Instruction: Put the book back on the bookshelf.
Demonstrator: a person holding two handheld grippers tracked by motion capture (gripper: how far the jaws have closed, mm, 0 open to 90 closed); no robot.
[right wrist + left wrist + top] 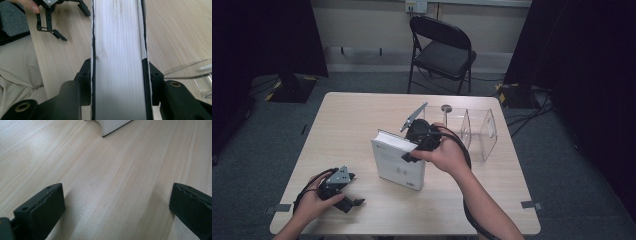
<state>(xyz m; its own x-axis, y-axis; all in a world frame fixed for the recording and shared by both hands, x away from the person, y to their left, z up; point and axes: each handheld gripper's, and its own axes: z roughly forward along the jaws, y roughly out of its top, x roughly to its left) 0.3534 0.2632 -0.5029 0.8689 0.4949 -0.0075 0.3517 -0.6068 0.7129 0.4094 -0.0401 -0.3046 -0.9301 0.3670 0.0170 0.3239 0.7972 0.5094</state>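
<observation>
Right gripper (119, 82): both pads are pressed flat against the covers of the white book (118, 50), clamping across its thickness, page edges facing the camera. The grip sits at the book's upper edge, which keeps it standing on the table (337, 130) near the middle, presumably so it can be lifted or carried upright. A clear acrylic holder (477, 131) stands just behind it, a likely destination. Left gripper (117, 212): jaws spread wide over bare wood, nothing between them; it rests near the table's front left corner, well apart from the book.
</observation>
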